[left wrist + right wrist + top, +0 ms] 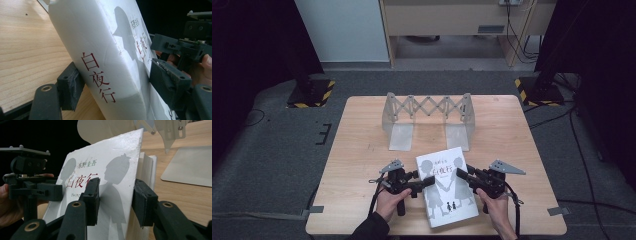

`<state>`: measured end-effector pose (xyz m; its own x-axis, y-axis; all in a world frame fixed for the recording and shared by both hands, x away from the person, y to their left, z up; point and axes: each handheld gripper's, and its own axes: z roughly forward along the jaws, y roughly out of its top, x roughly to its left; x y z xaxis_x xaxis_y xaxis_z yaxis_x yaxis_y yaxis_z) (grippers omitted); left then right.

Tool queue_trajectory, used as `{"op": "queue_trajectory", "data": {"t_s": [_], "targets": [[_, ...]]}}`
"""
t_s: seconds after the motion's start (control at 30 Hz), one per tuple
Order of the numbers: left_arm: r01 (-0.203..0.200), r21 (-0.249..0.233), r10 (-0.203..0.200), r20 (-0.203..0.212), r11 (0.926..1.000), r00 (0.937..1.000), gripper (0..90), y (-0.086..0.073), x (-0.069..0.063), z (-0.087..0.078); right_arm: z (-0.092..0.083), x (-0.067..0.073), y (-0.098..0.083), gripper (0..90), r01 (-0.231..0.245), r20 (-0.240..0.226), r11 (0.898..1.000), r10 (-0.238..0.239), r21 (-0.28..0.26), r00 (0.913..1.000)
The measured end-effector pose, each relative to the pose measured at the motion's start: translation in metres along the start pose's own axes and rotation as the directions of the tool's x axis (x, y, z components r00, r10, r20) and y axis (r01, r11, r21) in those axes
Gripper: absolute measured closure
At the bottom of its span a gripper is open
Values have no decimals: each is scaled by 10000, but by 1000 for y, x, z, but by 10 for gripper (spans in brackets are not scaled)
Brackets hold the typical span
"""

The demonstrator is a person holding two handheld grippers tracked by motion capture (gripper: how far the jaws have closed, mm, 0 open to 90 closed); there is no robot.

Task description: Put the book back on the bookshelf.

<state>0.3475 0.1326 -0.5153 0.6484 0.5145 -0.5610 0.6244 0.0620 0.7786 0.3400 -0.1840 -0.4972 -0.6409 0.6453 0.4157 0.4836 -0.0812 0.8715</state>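
A white book (446, 186) sits near the front edge of the table (357, 145), at about 6 o'clock from the table's middle in the high view. Its cover has grey shapes of two children and red letters.

The left claw (428, 183) comes at the book from 9 o'clock. In the left gripper view its two black jaws sit one on each side of the book's (105, 57) spine edge. One pad touches the back and the other pad touches the cover, so this claw is grasping the book.

The right claw (460, 174) comes from 3 o'clock. In the right gripper view its jaws sit on each side of the book's (110, 170) open page edge. One pad lies on the cover and the other presses the pages, so this claw is grasping the book too.

The book looks tipped up between the two claws in the gripper views.

A grey metal rack (428, 117) stands at 12 o'clock from the book, well apart from it, toward the far side of the table.
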Motion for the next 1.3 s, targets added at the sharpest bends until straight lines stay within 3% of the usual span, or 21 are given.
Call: {"op": "queue_trajectory", "data": {"t_s": [0.47,0.6,0.67,1.03,1.13,1.23,1.3], "targets": [[52,114,-55,276,9999,9996,324,-2,-1,-1,1,-4,-2,568,-316,100,9986,312,423,9995],[-84,267,76,298,9996,9995,296,-3,-4,2,1,-2,-2,568,-140,-23,9992,141,363,9999],[34,321,-48,456,9995,9989,291,-4,-6,6,1,0,-2,566,-19,-114,9994,23,334,9999],[84,354,-100,456,9993,9989,276,-4,-10,14,5,4,-3,560,-18,-305,9996,27,291,9995],[-48,358,38,276,9993,9996,247,-6,-11,15,6,4,-3,560,-23,-291,9996,31,299,9996],[-665,513,652,269,9965,9975,179,-8,-13,16,7,4,-4,561,-48,-273,9995,57,320,9996],[-591,495,580,246,9970,9980,177,-8,-14,16,7,4,-3,560,-56,-295,9995,65,321,9995]]}}
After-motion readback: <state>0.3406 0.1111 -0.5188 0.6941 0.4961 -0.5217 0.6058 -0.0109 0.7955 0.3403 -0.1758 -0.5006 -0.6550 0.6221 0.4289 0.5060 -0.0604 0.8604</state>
